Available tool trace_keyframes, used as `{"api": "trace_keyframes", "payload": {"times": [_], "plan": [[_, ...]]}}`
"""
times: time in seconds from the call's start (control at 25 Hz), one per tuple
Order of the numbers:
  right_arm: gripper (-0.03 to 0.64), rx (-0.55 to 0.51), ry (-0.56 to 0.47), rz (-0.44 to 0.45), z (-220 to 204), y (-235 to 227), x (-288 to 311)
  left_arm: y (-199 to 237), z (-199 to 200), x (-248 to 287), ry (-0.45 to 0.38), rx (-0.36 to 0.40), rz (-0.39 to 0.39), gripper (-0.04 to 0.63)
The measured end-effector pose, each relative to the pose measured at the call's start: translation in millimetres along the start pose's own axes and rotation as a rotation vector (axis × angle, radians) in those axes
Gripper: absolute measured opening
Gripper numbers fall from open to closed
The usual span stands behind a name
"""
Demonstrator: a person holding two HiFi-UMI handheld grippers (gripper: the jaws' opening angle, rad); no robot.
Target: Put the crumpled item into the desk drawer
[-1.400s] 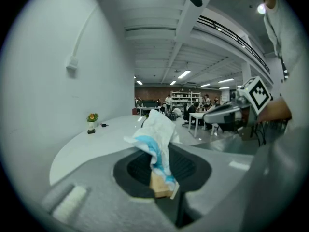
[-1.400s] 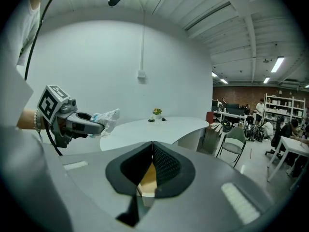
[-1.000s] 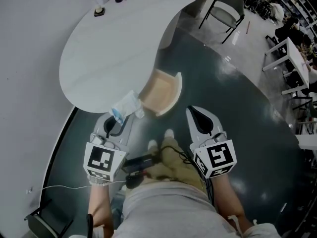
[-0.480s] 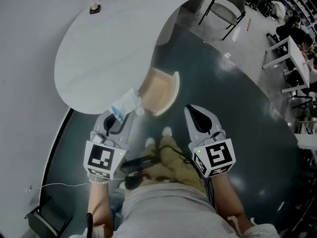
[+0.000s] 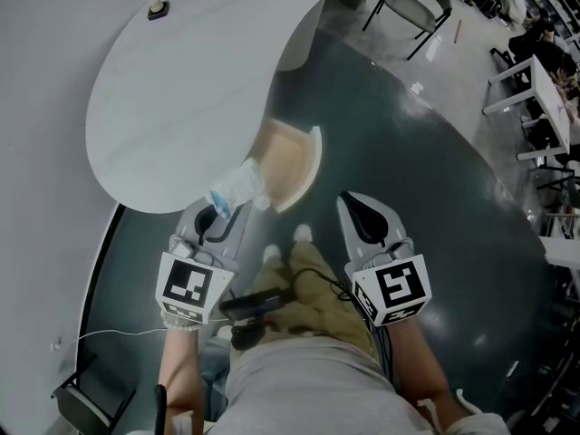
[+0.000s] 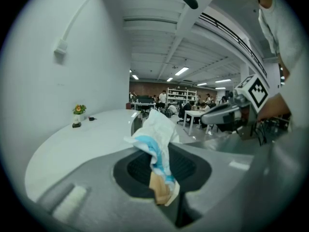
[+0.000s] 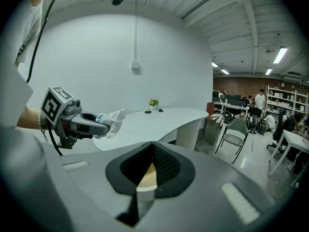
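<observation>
Left gripper (image 5: 217, 217) pinches crumpled wrapper (image 5: 237, 187) at open drawer (image 5: 288, 159) edge, likely for dropping in; right gripper (image 5: 362, 207) closed, empty.

White crumpled item (image 6: 157, 144), streaked blue with a tan scrap, in the grey, black-padded left gripper (image 5: 222, 209); its cube (image 5: 191, 290) shows black-and-white squares. Just ahead: pale tan drawer (image 5: 288, 157), white desk (image 5: 181, 89).

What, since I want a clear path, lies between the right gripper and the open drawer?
Only bare dark floor, as the head view shows; nothing stands between the right gripper and the drawer.
</observation>
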State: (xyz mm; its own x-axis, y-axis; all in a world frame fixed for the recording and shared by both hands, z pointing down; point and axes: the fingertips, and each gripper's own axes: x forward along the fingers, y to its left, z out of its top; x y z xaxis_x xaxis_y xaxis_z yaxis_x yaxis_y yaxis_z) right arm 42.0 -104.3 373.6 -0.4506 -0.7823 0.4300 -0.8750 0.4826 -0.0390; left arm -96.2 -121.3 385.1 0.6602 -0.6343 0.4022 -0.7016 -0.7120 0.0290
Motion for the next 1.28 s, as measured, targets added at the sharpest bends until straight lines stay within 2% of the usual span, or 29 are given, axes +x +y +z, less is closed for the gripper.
{"api": "trace_keyframes", "payload": {"times": [0.28,0.6,0.92,1.28], "plan": [[0.005,0.021,0.023,0.004,-8,-22,9,-2,-17,34,0.058,-0.01,-0.03,0.066],[0.005,0.026,0.047,0.037,-29,-48,21,-9,-47,78,0.12,-0.04,-0.028,0.066],[0.005,0.04,0.091,0.054,-48,-68,39,3,-96,121,0.215,-0.085,-0.005,0.066],[0.005,0.038,0.098,0.094,-67,-78,68,20,-156,164,0.334,-0.094,0.0,0.067]]}}
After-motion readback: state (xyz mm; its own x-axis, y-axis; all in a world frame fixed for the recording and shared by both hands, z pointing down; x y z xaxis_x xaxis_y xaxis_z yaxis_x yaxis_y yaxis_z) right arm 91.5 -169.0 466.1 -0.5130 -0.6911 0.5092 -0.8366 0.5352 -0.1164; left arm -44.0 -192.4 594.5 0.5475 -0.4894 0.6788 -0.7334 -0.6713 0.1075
